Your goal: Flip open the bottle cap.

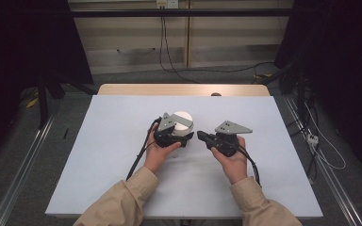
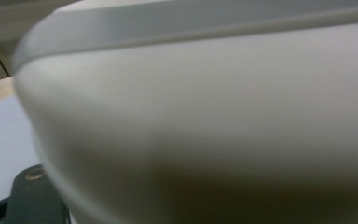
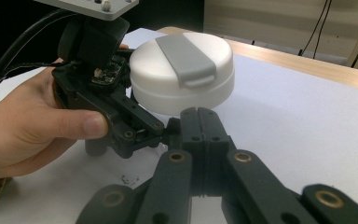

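Container: white round lidded box (image 3: pixel 182 74) with grey lid tab (image 3: pixel 186 59), lying just beyond the right tongs (image 3: pixel 198 116) on the worktop (image 1: pixel 273 155).
Left tongs (image 1: pixel 186 138): nearer, pressed against the box's side; grip not confirmed.
Right tongs: pressed together, empty.

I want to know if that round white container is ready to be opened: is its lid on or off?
On. The white container is closed by its lid, and the grey strap lies flat across the top.

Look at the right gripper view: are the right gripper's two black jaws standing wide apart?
No, the right gripper has its jaws pressed together with nothing between them, just short of the white container.
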Demonstrator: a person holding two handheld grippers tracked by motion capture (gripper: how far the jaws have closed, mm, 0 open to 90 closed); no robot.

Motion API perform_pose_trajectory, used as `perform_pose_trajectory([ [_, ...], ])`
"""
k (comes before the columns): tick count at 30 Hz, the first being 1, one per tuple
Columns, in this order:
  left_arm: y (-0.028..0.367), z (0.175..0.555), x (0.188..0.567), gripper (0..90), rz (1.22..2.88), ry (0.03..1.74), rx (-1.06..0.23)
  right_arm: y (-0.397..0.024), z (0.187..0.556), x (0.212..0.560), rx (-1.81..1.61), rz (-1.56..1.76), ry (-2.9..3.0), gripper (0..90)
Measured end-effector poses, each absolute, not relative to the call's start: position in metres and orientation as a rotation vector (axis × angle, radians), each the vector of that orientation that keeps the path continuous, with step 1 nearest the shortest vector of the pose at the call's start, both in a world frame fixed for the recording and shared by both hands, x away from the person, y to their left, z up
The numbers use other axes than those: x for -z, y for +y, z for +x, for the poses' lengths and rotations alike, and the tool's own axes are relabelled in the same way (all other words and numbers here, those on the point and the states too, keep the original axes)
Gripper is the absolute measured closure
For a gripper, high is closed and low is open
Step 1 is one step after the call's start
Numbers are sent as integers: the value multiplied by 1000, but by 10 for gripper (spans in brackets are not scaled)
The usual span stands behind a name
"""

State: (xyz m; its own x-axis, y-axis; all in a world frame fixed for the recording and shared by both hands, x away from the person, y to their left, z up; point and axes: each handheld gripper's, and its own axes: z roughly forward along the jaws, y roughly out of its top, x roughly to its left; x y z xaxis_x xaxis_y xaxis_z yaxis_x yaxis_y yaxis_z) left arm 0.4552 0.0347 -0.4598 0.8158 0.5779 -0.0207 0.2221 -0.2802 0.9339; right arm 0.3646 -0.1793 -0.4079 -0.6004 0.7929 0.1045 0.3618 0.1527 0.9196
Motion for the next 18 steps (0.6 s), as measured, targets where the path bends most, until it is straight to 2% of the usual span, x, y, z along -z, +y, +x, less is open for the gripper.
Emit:
perform_pose_trajectory([
  [18, 34, 455, 460, 184, 1871, 606, -399, -173, 380, 411, -1386, 1119, 2039, 900],
])
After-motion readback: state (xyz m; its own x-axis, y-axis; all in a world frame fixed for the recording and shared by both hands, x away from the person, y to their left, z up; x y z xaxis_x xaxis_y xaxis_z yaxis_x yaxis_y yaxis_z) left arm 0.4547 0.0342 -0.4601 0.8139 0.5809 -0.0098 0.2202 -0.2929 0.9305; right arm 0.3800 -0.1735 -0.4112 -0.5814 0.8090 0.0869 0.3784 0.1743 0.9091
